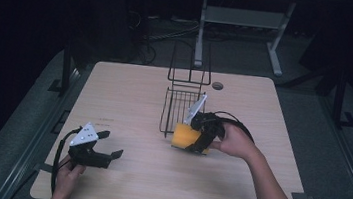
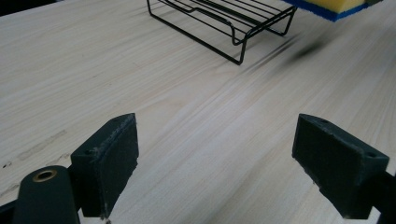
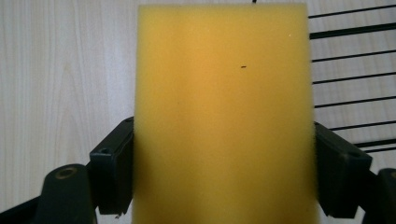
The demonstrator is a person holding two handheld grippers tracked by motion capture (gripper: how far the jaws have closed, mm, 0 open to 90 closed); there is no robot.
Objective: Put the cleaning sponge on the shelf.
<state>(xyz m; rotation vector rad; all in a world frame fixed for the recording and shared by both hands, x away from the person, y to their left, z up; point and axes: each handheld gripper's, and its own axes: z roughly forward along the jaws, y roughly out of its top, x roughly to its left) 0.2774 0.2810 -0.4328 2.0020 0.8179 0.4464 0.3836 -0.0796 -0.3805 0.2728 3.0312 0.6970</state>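
Yellow sponge [image 3: 224, 116] clamped in the right gripper [image 1: 200, 132], just off the wire rack [image 1: 182, 108].

Both black jaws press the sponge's long sides, and the sponge hangs above the light wooden table [image 1: 130, 94], at the rack's near corner; in the left gripper view a blue layer shows along its edge. The left gripper [image 1: 109, 144] sits low over the table's near left part, well apart from the sponge and rack, its jaws spread wide with bare wood between them. A hand [image 1: 235, 141] holds the right gripper.
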